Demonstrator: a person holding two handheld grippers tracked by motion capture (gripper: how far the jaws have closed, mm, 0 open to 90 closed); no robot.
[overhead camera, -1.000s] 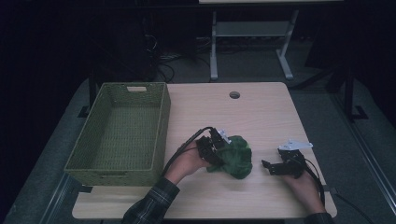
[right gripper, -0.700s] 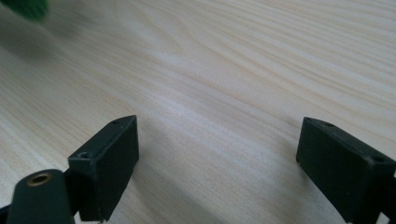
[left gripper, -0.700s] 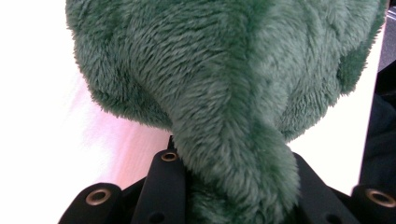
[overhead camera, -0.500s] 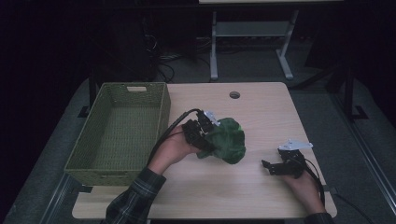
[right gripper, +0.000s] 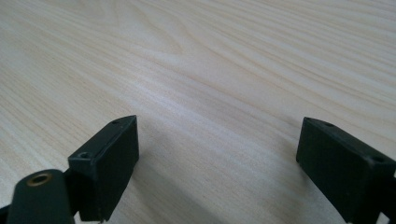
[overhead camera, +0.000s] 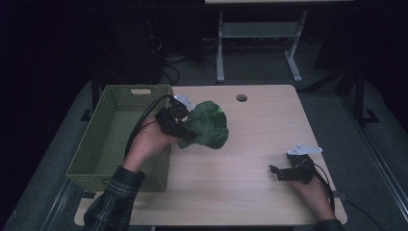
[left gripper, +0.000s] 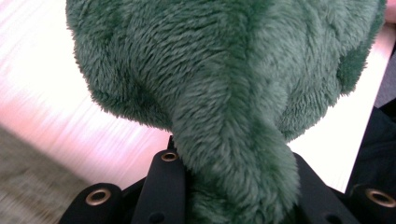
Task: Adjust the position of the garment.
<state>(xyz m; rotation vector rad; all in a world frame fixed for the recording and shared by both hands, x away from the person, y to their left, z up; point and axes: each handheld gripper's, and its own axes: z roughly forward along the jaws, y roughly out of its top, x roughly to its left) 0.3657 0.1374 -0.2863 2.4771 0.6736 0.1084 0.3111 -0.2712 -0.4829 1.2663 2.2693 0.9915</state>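
- The left gripper (overhead camera: 185, 132) now sits higher and further left over the table (overhead camera: 269, 120) than one second ago, just beside the near-right rim of the green woven basket (overhead camera: 91, 159).
- The green plush toy (overhead camera: 207, 124) has travelled with it: earlier it lay near mid-table, now it hangs ahead of the jaws, lifted off the surface.
- In the left gripper view, a fold of the green plush toy (left gripper: 233, 177) is pinched between the jaws; the bulk bulges beyond their tips.
- The left forearm and plaid sleeve (overhead camera: 113, 202) have swung leftward, now crossing the basket's near-right corner.
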